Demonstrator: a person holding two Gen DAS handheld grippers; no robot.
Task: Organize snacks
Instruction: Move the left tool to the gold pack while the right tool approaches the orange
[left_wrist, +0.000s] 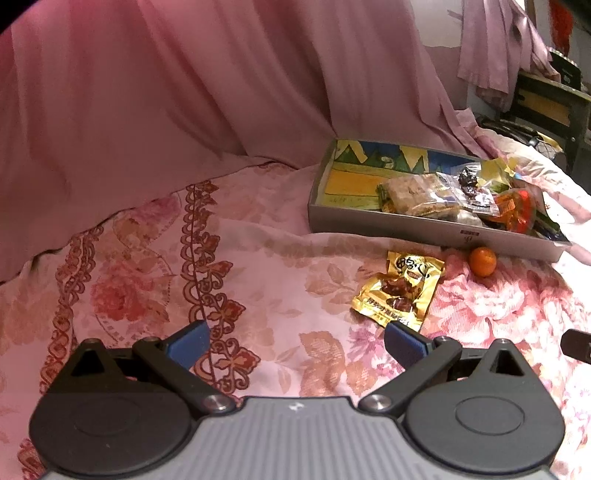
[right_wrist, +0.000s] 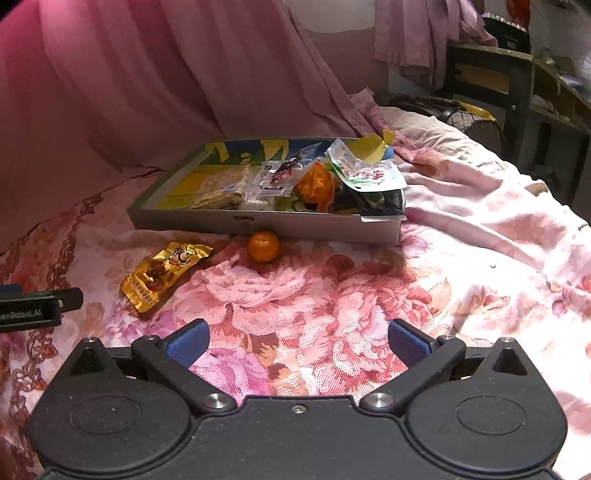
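A shallow grey box (left_wrist: 424, 227) (right_wrist: 207, 221) lies on the flowered bedspread, holding several wrapped snacks piled toward its right end. A gold snack packet (left_wrist: 400, 290) (right_wrist: 162, 275) lies flat on the bedspread in front of the box. Beside it, a small orange fruit (left_wrist: 482, 261) (right_wrist: 263, 246) rests against the box's front wall. My left gripper (left_wrist: 297, 345) is open and empty, its right fingertip just short of the packet's near corner. My right gripper (right_wrist: 299, 341) is open and empty, well short of the fruit.
A pink curtain (left_wrist: 184, 92) hangs behind the bed. The flowered bedspread (right_wrist: 332, 291) is rumpled to the right of the box. A dark shelf unit (right_wrist: 517, 85) stands at the far right. The left gripper's body (right_wrist: 33, 308) shows at the right wrist view's left edge.
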